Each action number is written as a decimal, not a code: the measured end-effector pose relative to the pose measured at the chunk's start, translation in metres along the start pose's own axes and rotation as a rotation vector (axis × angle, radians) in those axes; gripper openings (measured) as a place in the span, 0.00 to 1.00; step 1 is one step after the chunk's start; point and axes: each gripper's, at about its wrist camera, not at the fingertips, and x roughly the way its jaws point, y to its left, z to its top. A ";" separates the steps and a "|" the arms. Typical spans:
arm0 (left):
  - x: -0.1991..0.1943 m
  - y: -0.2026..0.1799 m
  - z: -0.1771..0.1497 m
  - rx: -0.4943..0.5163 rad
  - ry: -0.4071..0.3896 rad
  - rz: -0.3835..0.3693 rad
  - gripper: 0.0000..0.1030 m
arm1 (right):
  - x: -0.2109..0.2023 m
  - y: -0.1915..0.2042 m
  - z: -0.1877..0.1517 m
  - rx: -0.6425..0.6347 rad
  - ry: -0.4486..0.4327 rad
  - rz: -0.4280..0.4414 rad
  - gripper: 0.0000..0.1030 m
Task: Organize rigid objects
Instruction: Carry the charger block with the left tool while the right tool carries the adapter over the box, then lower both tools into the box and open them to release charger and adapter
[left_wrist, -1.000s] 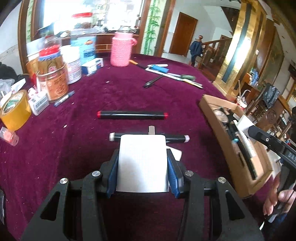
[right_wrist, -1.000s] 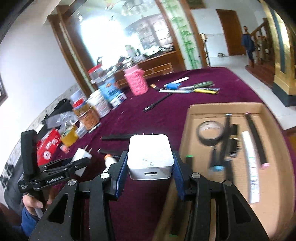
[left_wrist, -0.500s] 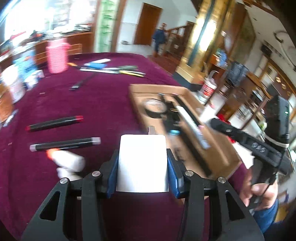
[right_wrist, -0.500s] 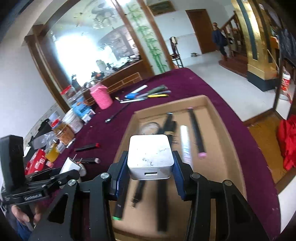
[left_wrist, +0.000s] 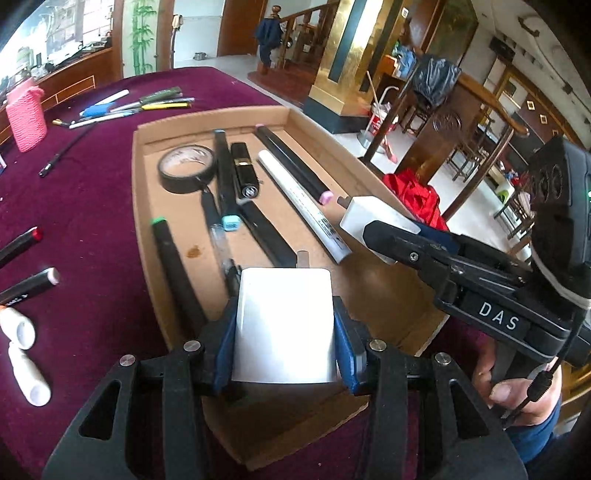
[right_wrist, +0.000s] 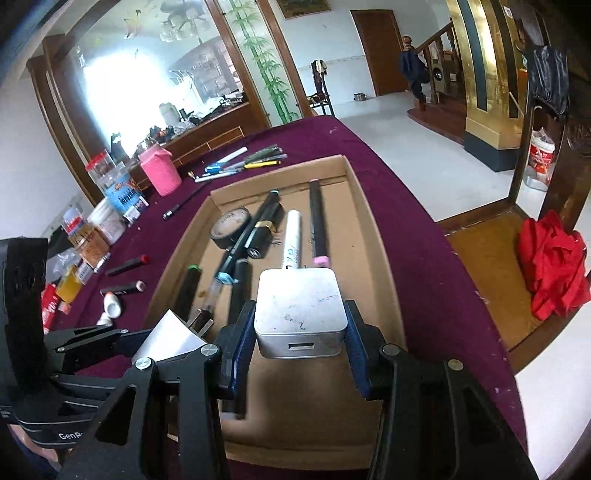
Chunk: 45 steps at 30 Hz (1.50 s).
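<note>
Both hands were mid-delivery here: the left gripper (left_wrist: 284, 325) had its jaws clamped on a white charger (left_wrist: 284, 325), plain glossy block with a metal prong poking out the far end, and the right gripper (right_wrist: 301, 325) was squeezing a second charger (right_wrist: 301, 312), scuffed grey-white with a USB slot facing the camera. Both hung over the near end of the cardboard tray (right_wrist: 373, 229), so I'd guess the next move was lowering each onto the bare cardboard and letting go without knocking the pens. Further in, the tray already held a white marker (left_wrist: 303, 206), black markers and a roll of black tape (left_wrist: 186, 168). Loose markers (left_wrist: 29, 284) still sat on the table (left_wrist: 81, 192) beyond.
</note>
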 end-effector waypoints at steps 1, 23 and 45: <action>0.002 -0.001 -0.001 0.003 0.004 0.002 0.43 | 0.000 -0.001 -0.001 -0.003 0.003 -0.006 0.39; 0.005 -0.017 -0.005 0.071 0.005 0.035 0.43 | 0.007 0.009 -0.009 -0.107 0.081 -0.089 0.39; -0.011 -0.013 -0.007 0.050 0.002 0.007 0.44 | -0.013 0.007 -0.009 -0.053 0.057 -0.062 0.41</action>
